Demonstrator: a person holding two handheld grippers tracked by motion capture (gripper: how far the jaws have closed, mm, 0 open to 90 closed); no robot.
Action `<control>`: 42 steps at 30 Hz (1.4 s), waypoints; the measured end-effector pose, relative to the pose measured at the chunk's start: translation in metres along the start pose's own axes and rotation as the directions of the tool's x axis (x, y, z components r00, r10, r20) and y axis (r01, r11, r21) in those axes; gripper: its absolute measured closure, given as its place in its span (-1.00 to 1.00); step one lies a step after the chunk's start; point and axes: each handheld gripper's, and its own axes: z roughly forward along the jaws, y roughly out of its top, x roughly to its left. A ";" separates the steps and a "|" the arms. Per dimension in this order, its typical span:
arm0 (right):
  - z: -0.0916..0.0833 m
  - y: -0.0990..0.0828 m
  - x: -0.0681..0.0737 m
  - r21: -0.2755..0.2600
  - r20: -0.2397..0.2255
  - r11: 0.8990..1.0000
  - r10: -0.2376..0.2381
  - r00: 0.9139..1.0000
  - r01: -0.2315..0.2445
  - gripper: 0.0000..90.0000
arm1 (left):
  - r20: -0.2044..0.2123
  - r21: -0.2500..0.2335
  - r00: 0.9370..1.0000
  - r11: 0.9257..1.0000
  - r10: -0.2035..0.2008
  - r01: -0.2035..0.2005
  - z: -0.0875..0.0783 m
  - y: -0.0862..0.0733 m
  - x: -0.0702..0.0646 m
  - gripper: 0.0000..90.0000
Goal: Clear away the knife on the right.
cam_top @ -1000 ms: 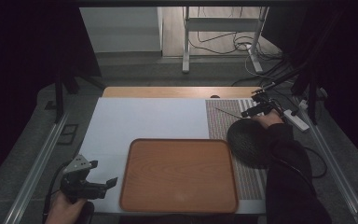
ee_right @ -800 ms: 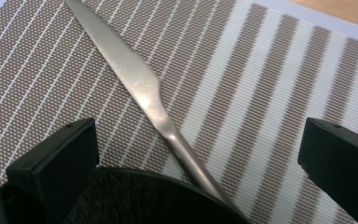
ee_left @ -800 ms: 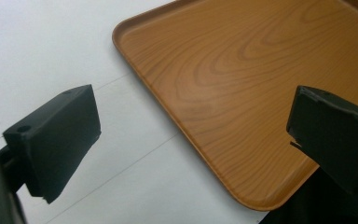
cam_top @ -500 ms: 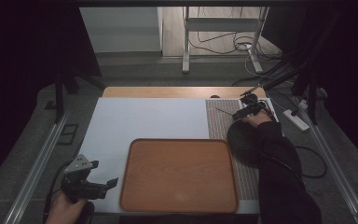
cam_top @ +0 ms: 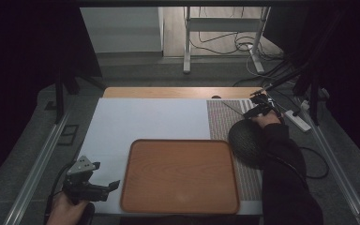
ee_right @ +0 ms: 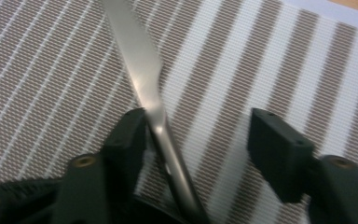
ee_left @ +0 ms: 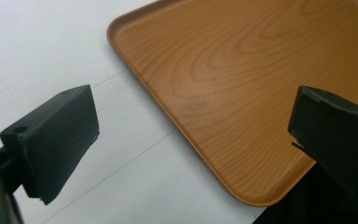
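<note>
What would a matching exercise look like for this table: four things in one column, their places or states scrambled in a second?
Things:
1. wooden tray
2. table knife
3. dark round bowl
4. left gripper

Places or states:
A. lying on the striped mat, between the right gripper's jaws, which have just been closing
B. on the white table, front and centre
C. jaws wide apart, nothing between them
D. on the mat, right of the tray

Pairs: 1-B, 2-A, 3-D, 4-C
</note>
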 end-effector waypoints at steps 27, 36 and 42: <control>-0.032 -0.023 -0.039 -0.022 0.025 0.999 0.026 0.999 -0.025 0.78 | 0.007 -0.008 1.000 1.000 -0.014 0.014 0.000 0.000 0.001 -0.96; -0.051 -0.029 -0.052 -0.046 0.030 0.997 0.057 0.998 -0.056 0.78 | 0.005 -0.004 1.000 1.000 -0.013 0.013 0.000 0.000 0.001 -0.96; -0.065 -0.029 -0.054 -0.075 0.039 0.995 0.062 0.997 -0.059 0.78 | 0.005 -0.004 1.000 1.000 -0.011 0.011 0.000 0.000 0.001 -0.95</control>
